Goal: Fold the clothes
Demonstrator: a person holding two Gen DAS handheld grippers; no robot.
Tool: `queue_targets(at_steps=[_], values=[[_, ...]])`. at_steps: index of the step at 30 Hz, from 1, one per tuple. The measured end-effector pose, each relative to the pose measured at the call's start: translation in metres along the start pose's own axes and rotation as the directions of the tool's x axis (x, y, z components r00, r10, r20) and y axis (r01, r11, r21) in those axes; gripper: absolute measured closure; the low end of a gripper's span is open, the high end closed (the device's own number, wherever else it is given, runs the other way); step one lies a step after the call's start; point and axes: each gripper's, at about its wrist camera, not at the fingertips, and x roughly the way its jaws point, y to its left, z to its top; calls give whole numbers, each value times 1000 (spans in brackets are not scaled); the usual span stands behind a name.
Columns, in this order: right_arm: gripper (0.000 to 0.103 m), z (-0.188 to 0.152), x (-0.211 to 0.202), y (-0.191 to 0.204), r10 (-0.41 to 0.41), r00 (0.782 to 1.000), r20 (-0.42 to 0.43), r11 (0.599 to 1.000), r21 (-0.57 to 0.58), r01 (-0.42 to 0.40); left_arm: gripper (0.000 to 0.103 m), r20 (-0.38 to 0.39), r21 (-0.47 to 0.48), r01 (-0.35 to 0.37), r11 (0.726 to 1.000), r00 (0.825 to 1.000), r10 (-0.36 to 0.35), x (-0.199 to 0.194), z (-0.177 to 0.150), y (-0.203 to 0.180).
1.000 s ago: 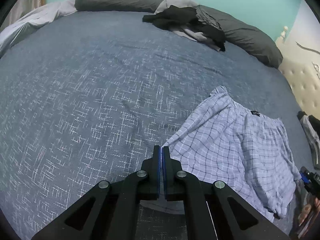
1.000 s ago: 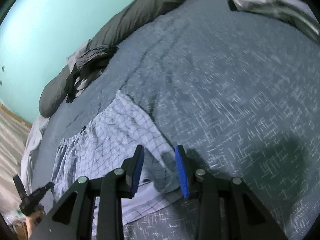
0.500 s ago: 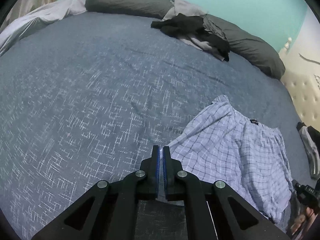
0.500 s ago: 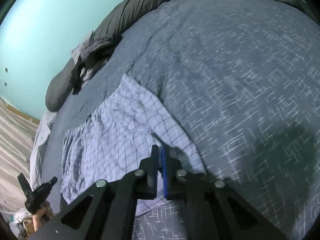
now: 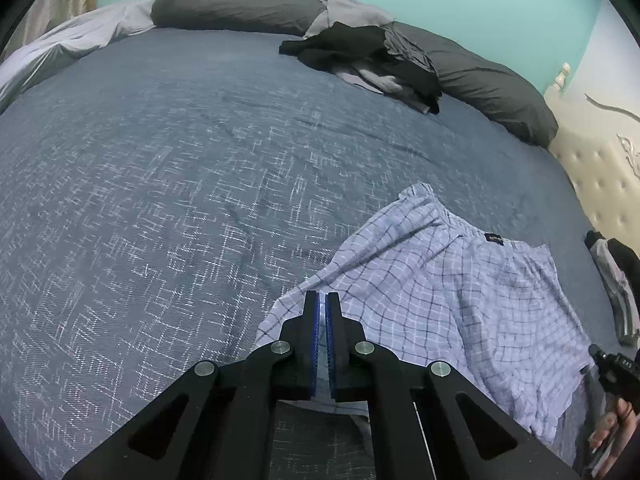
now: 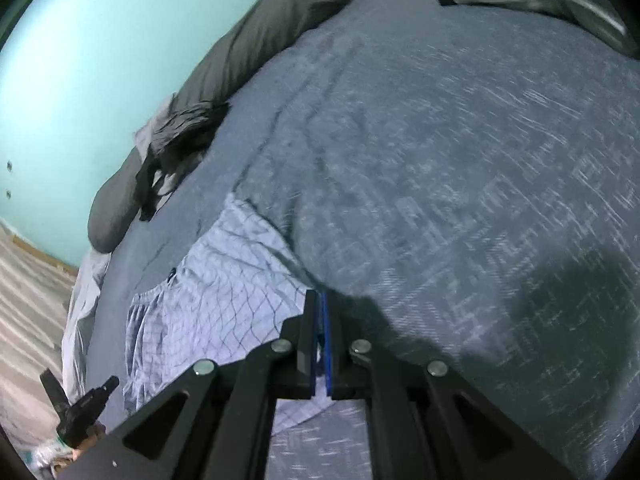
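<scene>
Nearest in each wrist view, a pair of fingers is seen pressed together on a hem corner of the checked shorts (image 5: pixel 440 300): the left gripper (image 5: pixel 322 300) is clamped on the near left corner, the right gripper (image 6: pixel 319 304) on the corner at the opposite side, where cloth is seen pinched between the blue pads. The shorts are spread on the blue bedspread (image 5: pixel 160 200) near the bed's edge, waistband away from the grippers and still rumpled. The step in hand is judged to be a lift of the hem towards the waistband. It would be done well if both corners were raised together and level, the cloth kept taut between them so no crease is carried over, and the hem laid square on the waistband before release. Farther off, a heap of dark clothes (image 5: pixel 372 60) is left against the grey pillows (image 5: pixel 240 4), well apart from the shorts
</scene>
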Motion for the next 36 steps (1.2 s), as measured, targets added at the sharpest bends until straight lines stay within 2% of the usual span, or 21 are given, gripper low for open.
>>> queue_targets(at_steps=[3, 15, 21, 28, 31, 36], values=[[101, 5, -11, 0, -18, 999, 41, 1000, -22, 19, 100, -15, 4, 8, 1000, 1000, -8, 2, -1, -2], [101, 14, -12, -18, -64, 995, 81, 998, 26, 62, 95, -38, -3, 5, 1000, 999, -5, 5, -3, 3], [101, 7, 5, -25, -69, 997, 19, 996, 60, 68, 94, -37, -9, 10, 1000, 999, -10, 6, -3, 3], [101, 6, 0, -18, -84, 996, 19, 996, 25, 84, 94, -22, -23, 36, 999, 999, -36, 6, 3, -1], [101, 4, 4, -17, -74, 997, -14, 997, 13, 74, 94, -16, -17, 49, 999, 999, -49, 7, 9, -9], [99, 7, -1, -19, -91, 996, -11, 995, 46, 91, 93, -2, 2, 73, 997, 997, -73, 14, 26, -24]])
